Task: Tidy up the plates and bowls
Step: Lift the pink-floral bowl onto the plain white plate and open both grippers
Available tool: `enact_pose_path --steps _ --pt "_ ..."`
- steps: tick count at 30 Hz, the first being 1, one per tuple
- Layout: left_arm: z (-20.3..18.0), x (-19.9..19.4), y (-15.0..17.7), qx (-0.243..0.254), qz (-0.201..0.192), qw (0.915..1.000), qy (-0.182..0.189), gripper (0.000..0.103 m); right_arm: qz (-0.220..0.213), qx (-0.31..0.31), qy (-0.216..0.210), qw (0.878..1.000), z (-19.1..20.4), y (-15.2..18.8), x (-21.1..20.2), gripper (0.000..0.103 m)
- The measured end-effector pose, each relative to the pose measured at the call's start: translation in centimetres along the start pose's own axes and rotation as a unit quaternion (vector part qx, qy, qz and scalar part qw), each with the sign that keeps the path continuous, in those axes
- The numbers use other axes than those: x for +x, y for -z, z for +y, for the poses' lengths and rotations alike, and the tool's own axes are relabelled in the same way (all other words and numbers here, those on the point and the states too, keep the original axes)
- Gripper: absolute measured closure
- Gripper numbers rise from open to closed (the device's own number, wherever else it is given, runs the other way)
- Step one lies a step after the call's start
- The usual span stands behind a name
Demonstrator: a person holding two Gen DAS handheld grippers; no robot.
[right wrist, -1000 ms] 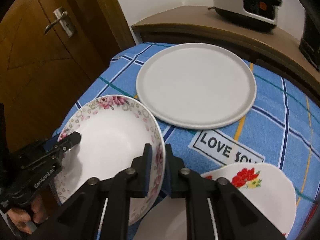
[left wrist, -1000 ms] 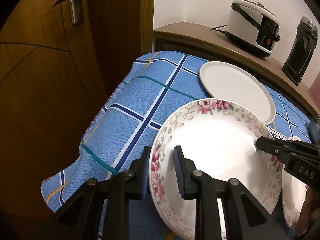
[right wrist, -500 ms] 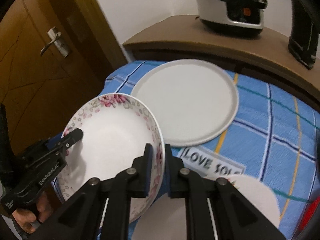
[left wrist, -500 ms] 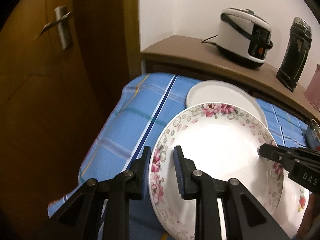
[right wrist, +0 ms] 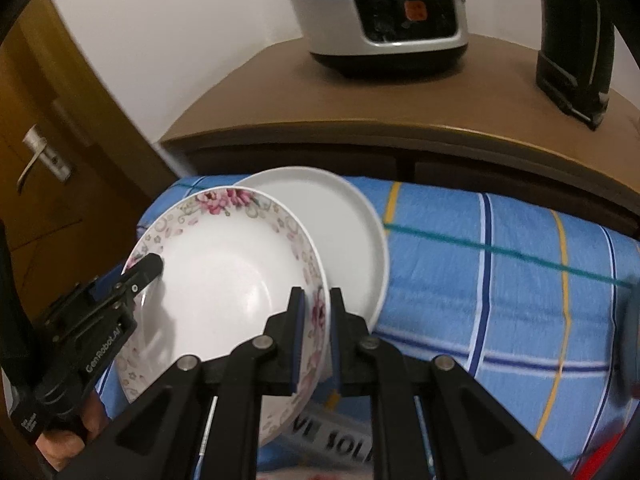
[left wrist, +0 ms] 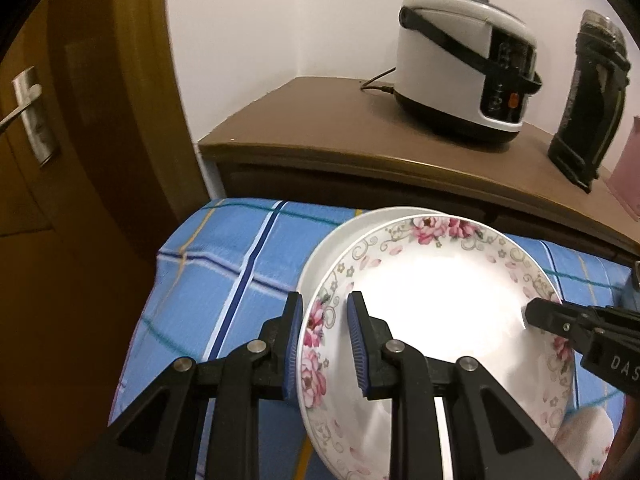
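My left claw [left wrist: 322, 342] and right claw [right wrist: 316, 334] each pinch opposite rims of the floral plate [left wrist: 436, 308], seemingly just above the white plate [right wrist: 344, 232] ahead.

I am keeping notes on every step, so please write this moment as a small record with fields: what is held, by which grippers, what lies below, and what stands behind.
held item: floral plate, tilted, clear of the cloth
left gripper: shut on the plate's rim
right gripper: shut on the opposite rim
below: plain white plate on the blue checked tablecloth, partly covered by the held plate
behind: rice cooker on a brown cabinet
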State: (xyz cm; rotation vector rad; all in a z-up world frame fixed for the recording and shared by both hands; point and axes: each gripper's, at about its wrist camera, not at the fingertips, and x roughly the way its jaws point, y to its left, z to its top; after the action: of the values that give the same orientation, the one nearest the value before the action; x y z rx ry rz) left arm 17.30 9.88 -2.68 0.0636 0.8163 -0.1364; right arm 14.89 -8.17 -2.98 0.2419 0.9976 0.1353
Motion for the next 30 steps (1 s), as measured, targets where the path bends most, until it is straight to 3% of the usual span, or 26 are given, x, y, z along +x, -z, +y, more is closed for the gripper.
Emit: enact_pose_path --steps 6,9,14,17,19,21,22,23,30 --pt "-0.6 2.4 -1.2 0.006 0.005 0.9999 -0.009 0.078 0.006 -0.005 0.009 1.000 0.2 -1.3 1.8 0.092" --pt "-1.5 2.5 -1.6 0.012 0.008 0.9995 0.027 0.080 0.014 -0.002 -0.012 1.000 0.5 -1.5 2.3 0.095" --pt "-2.8 2.9 -1.7 0.029 0.003 0.9994 0.016 0.080 0.016 0.002 -0.001 1.000 0.3 -1.4 3.3 0.093" --pt "-2.8 2.6 -1.7 0.036 -0.010 0.9993 -0.009 0.080 0.008 -0.002 0.008 1.000 0.3 -1.3 3.1 0.092" --pt "-2.7 2.2 -1.7 0.032 -0.015 0.9993 -0.011 0.080 0.000 0.009 0.010 1.000 -0.4 -1.3 2.6 0.086" --pt "-2.7 1.6 -1.6 0.032 -0.023 0.9991 -0.017 0.080 -0.010 0.018 0.023 1.000 -1.2 -1.3 2.0 0.071" --pt "-2.7 1.4 -1.5 0.034 -0.025 0.9989 -0.021 0.080 -0.022 0.025 0.030 0.999 -1.7 -1.2 1.3 0.058" --pt "-2.8 1.2 -1.4 0.036 -0.025 0.9988 -0.022 0.080 -0.030 0.029 0.034 0.999 -2.1 -1.1 0.7 0.053" --pt "-3.4 -1.4 -0.2 0.039 -0.033 0.9985 -0.021 0.077 -0.068 0.015 0.058 0.996 -3.0 0.9 -4.1 0.051"
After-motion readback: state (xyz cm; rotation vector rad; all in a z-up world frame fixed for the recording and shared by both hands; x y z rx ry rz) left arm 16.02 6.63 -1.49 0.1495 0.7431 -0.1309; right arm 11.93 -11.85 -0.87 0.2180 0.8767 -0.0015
